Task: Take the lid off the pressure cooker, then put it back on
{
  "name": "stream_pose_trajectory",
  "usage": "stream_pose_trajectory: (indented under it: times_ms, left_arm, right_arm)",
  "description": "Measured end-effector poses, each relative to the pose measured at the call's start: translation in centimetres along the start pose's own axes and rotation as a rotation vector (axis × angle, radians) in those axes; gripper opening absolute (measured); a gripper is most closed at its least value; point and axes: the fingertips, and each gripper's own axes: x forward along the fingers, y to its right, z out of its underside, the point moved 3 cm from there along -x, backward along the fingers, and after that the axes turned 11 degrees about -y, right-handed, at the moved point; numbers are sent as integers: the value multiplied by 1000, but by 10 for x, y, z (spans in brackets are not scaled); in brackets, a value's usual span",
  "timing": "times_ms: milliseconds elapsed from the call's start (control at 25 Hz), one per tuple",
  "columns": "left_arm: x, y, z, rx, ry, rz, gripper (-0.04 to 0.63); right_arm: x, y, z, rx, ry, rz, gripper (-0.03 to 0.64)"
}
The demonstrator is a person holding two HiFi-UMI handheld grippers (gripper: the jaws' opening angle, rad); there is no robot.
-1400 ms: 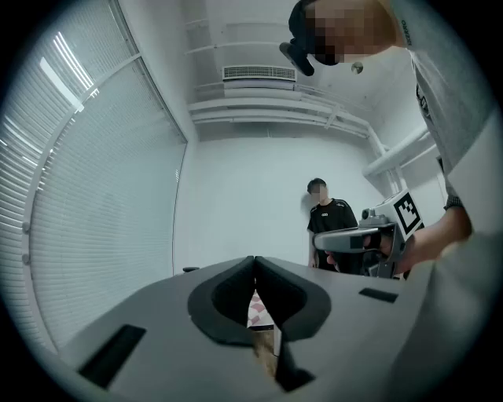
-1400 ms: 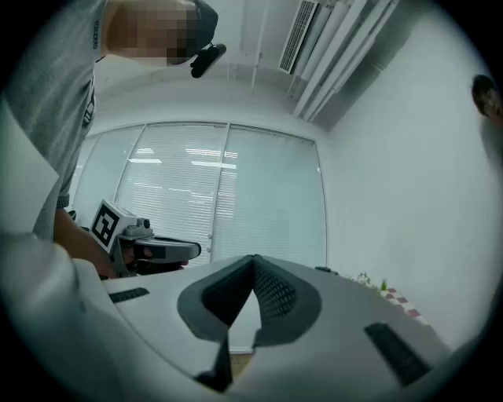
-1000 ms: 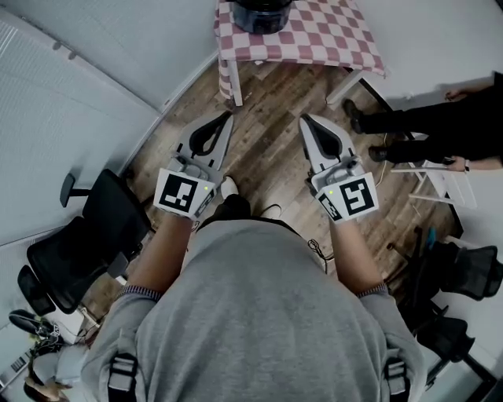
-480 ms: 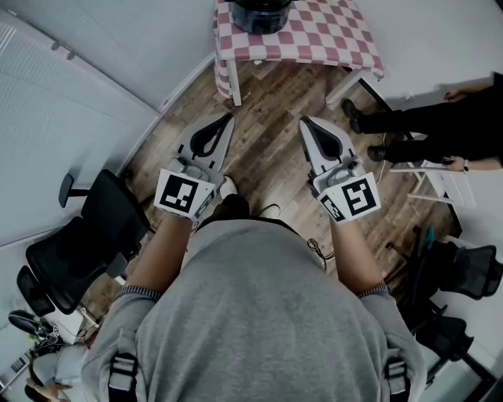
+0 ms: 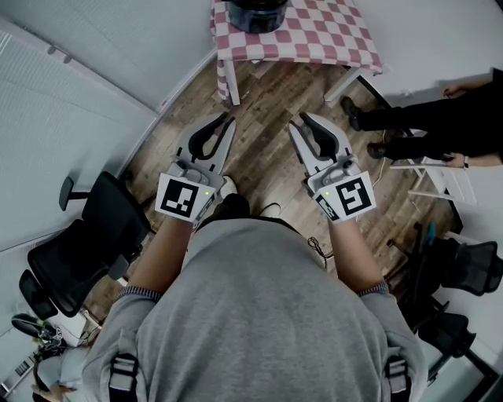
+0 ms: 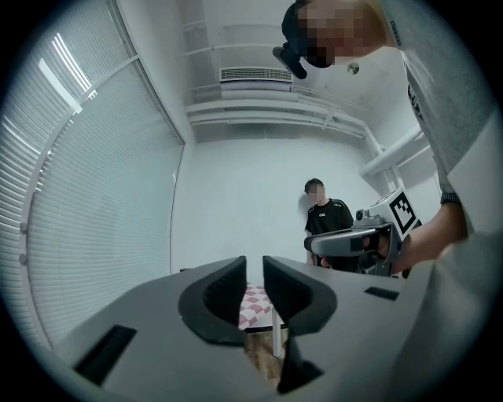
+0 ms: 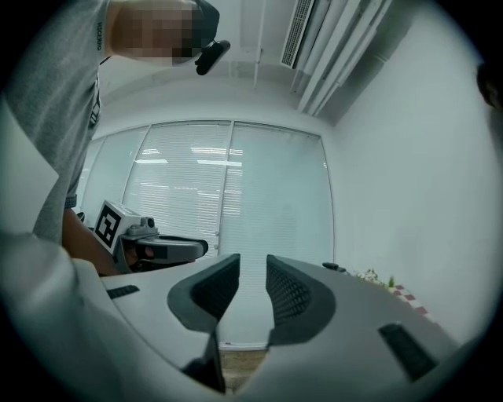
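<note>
The black pressure cooker (image 5: 255,11) stands on a small table with a red-and-white checked cloth (image 5: 322,35) at the top of the head view, far ahead of both grippers. My left gripper (image 5: 225,120) (image 6: 254,271) is held level over the wooden floor. Its jaws have just been opening and now stand a narrow gap apart with nothing between them. My right gripper (image 5: 302,121) (image 7: 253,271) is beside it, also well short of the table. Its jaws have likewise just been opening, to a wider gap, and are empty. The checked table (image 6: 258,302) shows small between the left jaws.
A person in black (image 5: 440,118) (image 6: 326,224) stands to the right of the table, by a white stool (image 5: 440,177). Black office chairs sit at the left (image 5: 86,243) and right (image 5: 464,275). Blinds line the left wall (image 5: 47,118).
Both grippers' jaws, shut in the earlier frames, have parted, the right more than the left. The hands have stayed where they were.
</note>
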Motion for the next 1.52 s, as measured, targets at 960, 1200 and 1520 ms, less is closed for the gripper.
stream_pose_trajectory:
  times_ms: [960, 1200, 1520]
  left_arm:
    - [7, -28, 9, -22, -14, 45, 342]
    - [14, -54, 11, -22, -12, 59, 342]
    - [26, -100, 15, -12, -10, 100, 342]
  right_arm:
    - [41, -11, -4, -12, -32, -96, 400]
    - [68, -9, -6, -5, -44, -91, 400]
    - [115, -6, -15, 11, -44, -55, 400]
